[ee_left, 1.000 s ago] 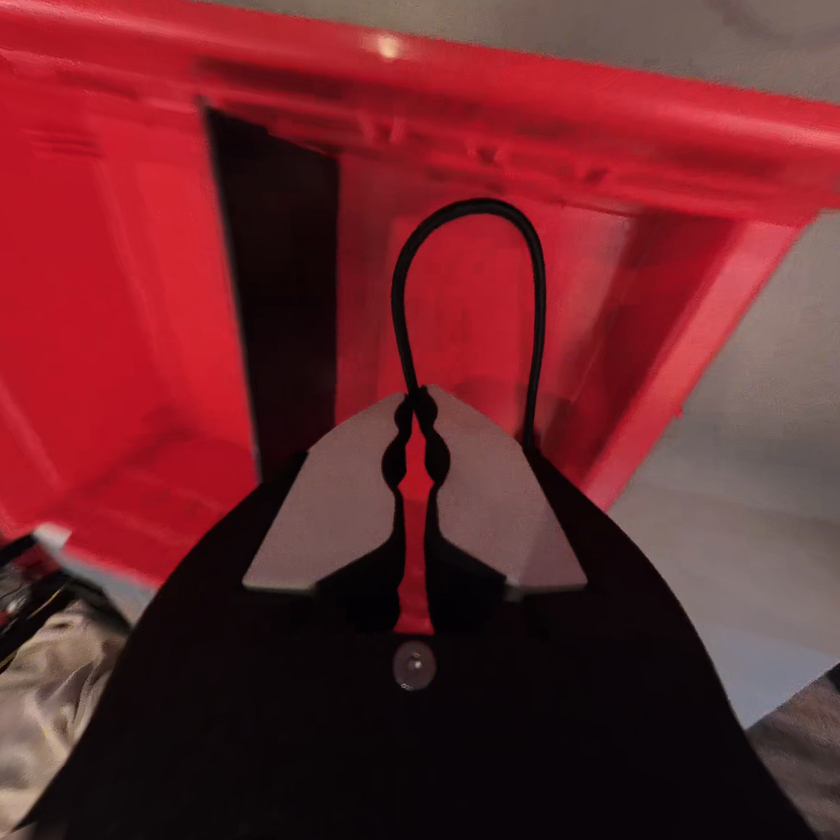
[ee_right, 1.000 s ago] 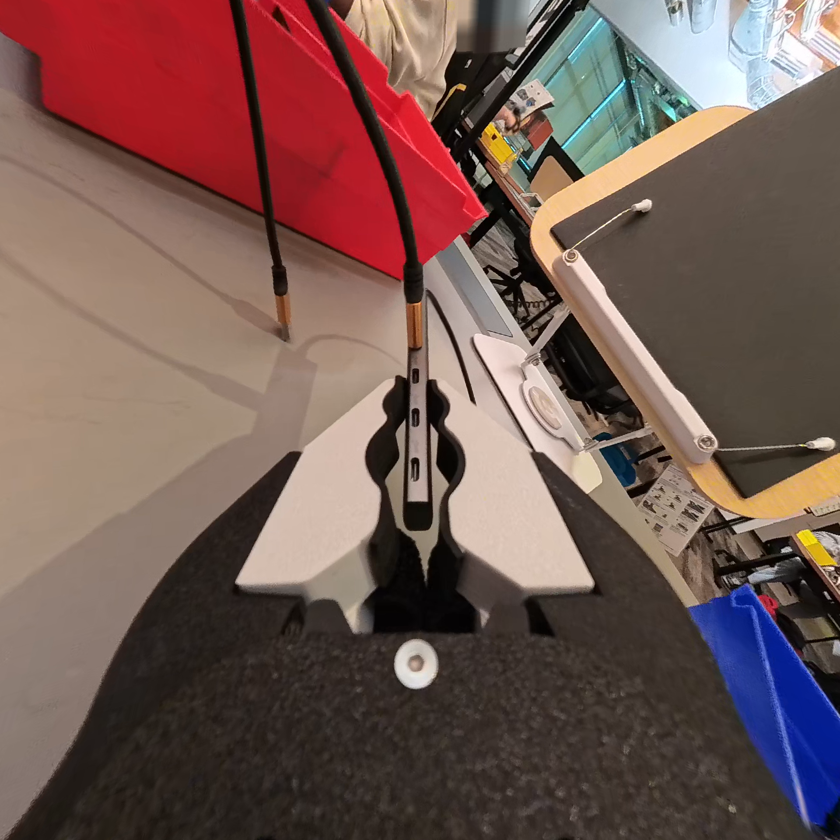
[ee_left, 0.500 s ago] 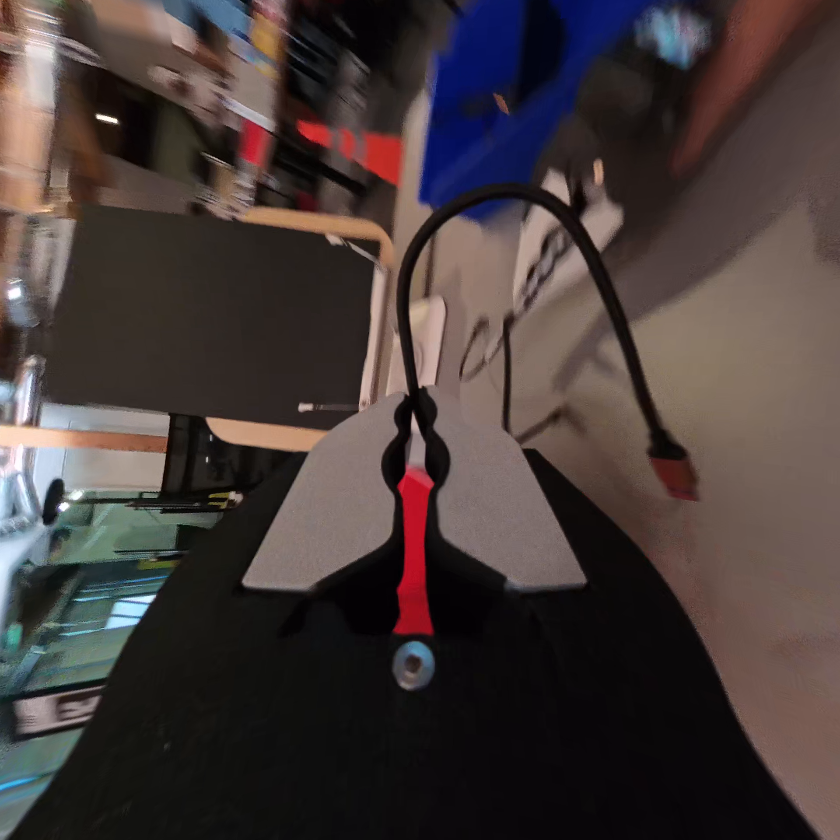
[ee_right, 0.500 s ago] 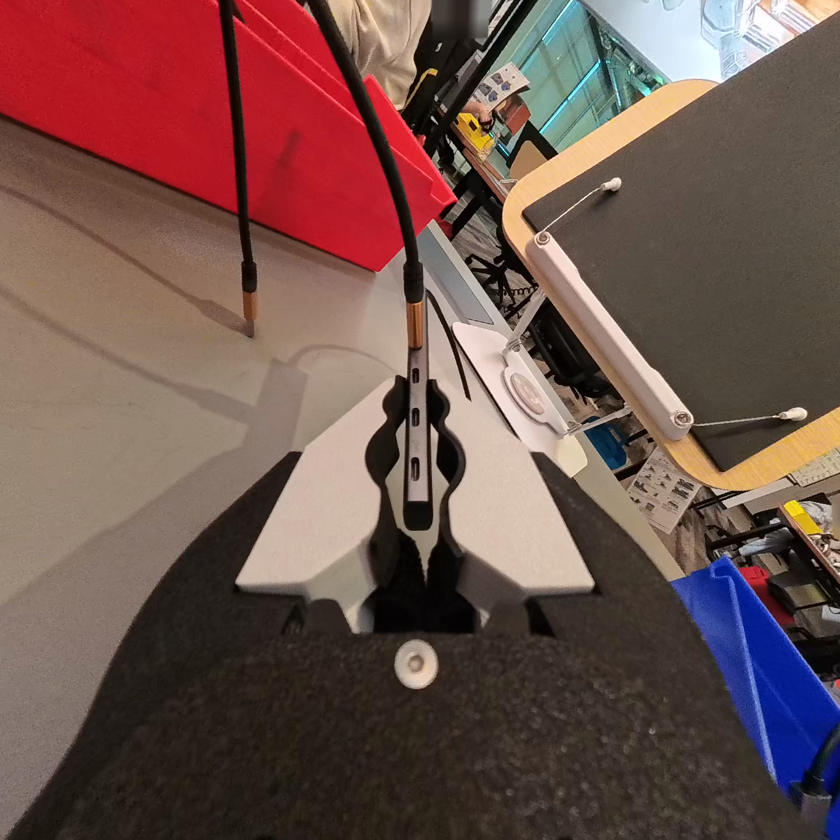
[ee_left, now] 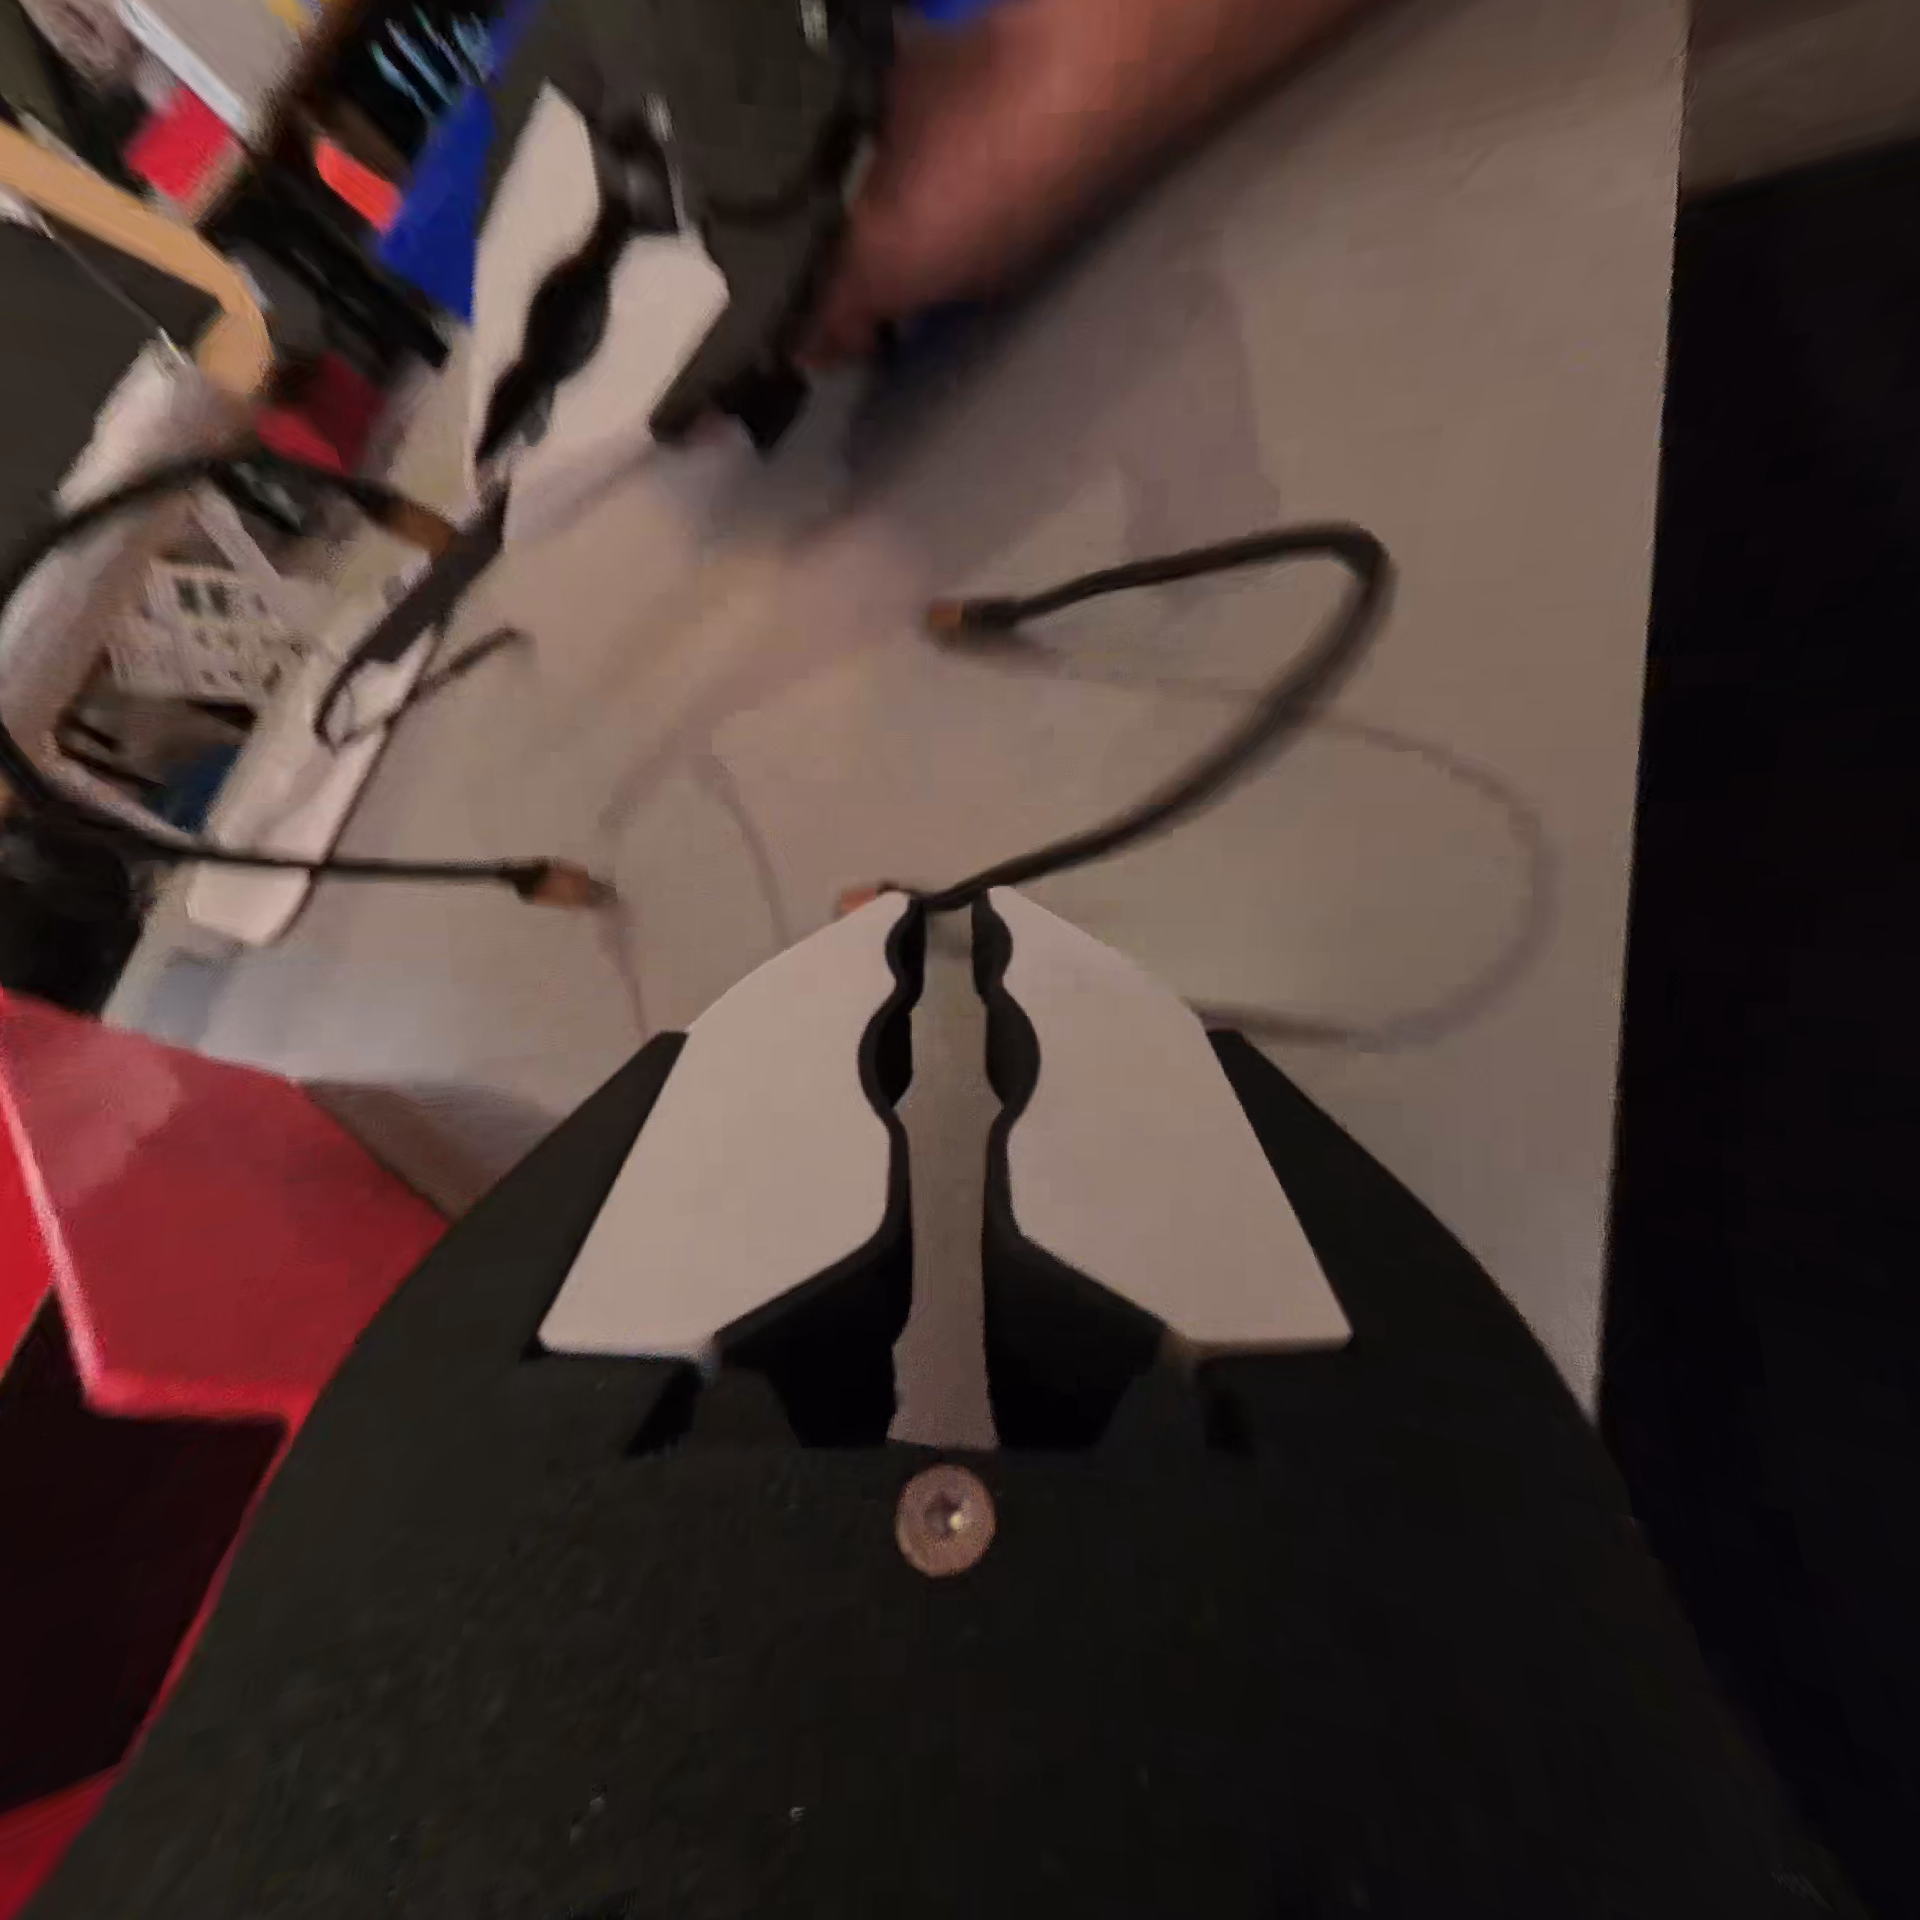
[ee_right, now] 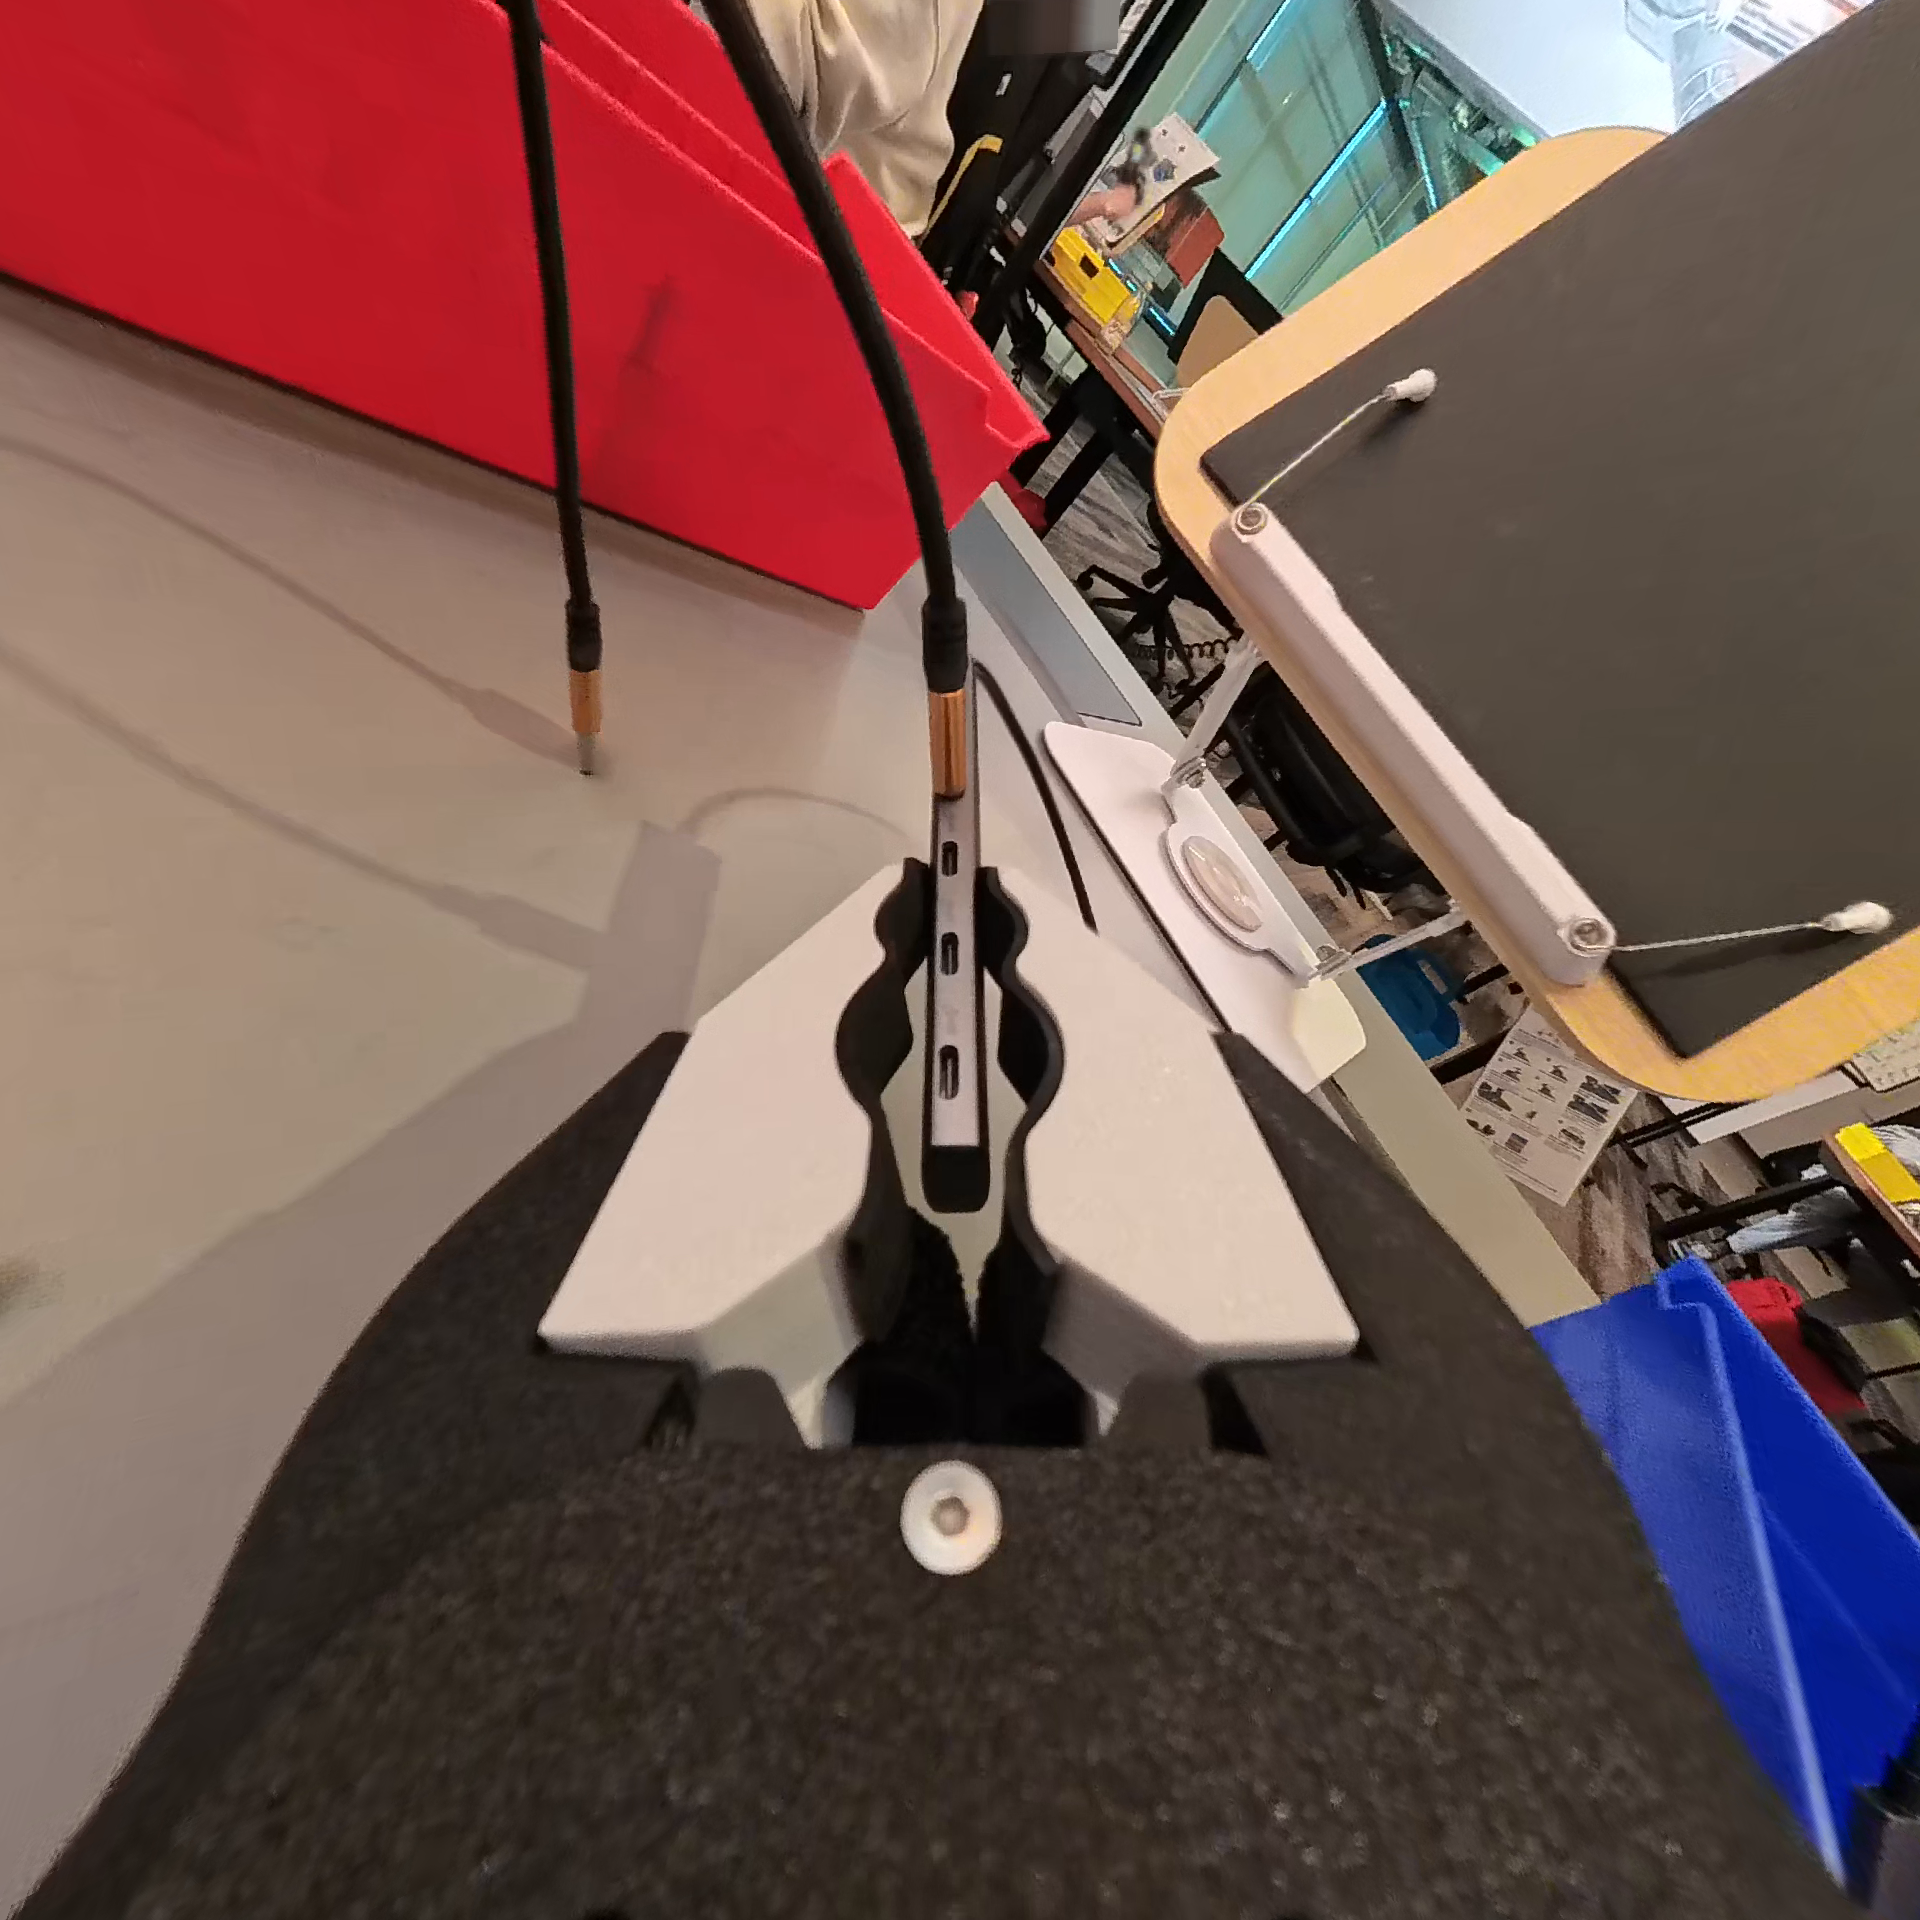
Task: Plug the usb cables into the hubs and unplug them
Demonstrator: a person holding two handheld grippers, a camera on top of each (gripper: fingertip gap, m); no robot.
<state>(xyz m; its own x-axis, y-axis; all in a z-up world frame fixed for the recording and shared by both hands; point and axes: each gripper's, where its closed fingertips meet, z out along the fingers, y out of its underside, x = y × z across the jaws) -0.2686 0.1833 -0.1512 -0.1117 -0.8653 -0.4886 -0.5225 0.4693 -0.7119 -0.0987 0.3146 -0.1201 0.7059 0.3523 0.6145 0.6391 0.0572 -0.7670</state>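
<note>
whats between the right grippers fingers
A slim grey metal hub with three slot ports on its visible edge, clamped by the right gripper. A black cable with a gold collar leaves its far end. The hub's flat faces are covered by the fingers.

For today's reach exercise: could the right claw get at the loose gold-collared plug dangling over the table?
Probably not yet. The path to the plug looks open, but the right claw is shut on the grey hub, so it has no free grip.
</note>
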